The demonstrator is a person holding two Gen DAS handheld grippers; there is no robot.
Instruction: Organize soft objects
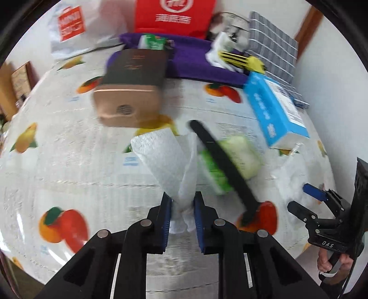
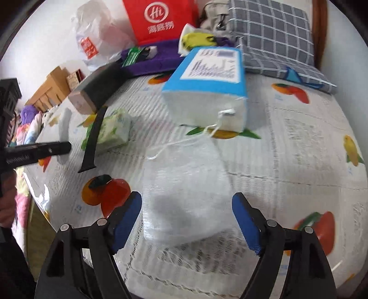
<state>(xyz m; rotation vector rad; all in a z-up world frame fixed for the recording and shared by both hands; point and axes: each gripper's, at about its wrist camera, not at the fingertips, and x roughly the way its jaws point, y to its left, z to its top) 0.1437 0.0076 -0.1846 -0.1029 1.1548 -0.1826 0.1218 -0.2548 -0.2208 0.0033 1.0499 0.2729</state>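
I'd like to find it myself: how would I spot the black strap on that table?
Start at the table with the fruit-print tablecloth, then find the green-and-white tissue pack near its middle. The black strap lies slanted across that pack, the only long, thin, dark thing among pale soft items.

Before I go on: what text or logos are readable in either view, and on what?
"Hi": white circle logo on the red bag; Chinese characters beneath, blurred.
"DAS": right gripper body, left wrist view.
"MINI": red label on the white plastic bag, barely legible.
Blue box: print too blurred.
Dark box: gold lettering unreadable.
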